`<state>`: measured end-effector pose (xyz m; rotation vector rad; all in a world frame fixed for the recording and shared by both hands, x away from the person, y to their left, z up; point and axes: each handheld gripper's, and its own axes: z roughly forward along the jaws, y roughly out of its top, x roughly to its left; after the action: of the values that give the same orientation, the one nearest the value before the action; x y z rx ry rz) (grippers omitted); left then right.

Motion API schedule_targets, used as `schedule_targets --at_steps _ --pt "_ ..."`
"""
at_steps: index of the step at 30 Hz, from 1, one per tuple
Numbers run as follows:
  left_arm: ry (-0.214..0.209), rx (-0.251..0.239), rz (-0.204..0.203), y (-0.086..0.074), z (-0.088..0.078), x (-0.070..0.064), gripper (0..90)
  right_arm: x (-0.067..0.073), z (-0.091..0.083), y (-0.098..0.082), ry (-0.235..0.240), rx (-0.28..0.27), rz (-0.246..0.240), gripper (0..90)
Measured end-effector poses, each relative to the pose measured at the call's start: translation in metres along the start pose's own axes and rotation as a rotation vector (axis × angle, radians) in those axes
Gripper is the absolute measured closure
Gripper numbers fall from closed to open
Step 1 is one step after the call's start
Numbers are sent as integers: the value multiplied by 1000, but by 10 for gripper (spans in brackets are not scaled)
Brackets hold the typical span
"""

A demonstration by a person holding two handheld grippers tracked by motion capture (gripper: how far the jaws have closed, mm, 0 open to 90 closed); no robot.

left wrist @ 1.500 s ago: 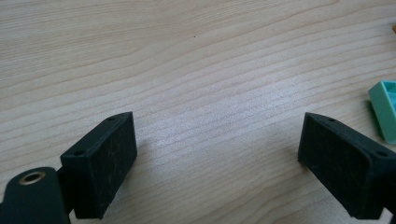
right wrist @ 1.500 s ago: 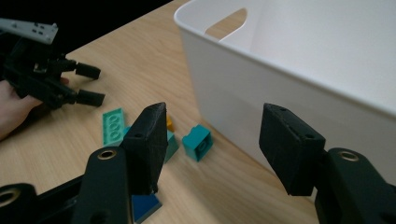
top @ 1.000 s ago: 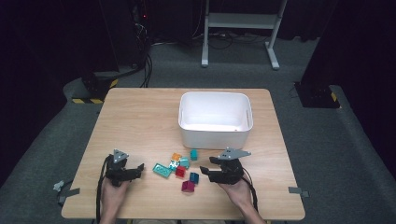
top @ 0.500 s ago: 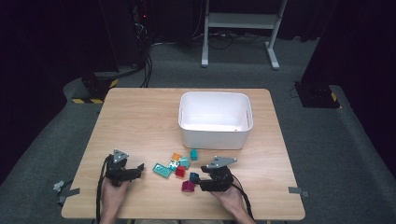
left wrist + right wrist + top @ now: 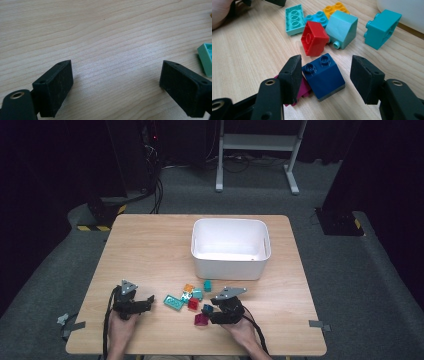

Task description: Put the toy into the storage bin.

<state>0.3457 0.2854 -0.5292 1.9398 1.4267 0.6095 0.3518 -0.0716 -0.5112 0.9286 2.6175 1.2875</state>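
Near the counter's (image 5: 150,250) front edge, loose bricks clustered between both hands, white bin (image 5: 230,269) just behind — likely a sort-into-bin job. Right gripper (image 5: 325,75) low over dark blue brick (image 5: 323,75), straddling it; magenta brick (image 5: 303,90) tucked under the left jaw, touching the blue one. Jaws just been closing, about half spread, blue brick between them: left pad at or near its side, right pad clearly apart, so no pinch yet. Red brick (image 5: 314,41) and teal sloped brick (image 5: 342,28) just beyond, clear of the pads. Left gripper (image 5: 116,85) parked on bare wood, jaws spread wide, holding nothing, mint brick (image 5: 206,58) off to one side.
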Motion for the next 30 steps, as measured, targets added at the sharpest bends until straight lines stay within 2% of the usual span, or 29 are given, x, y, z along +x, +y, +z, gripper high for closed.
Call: schedule_targets --at_steps 9,20,30 --pt "0 0 0 0 0 0 115 -3 5 -1 -23 13 5 462" --pt "0 0 0 0 0 0 115 -1 9 -1 -70 22 -51 576" --pt "1 -1 1 0 0 0 115 0 6 0 -73 20 -63 589"
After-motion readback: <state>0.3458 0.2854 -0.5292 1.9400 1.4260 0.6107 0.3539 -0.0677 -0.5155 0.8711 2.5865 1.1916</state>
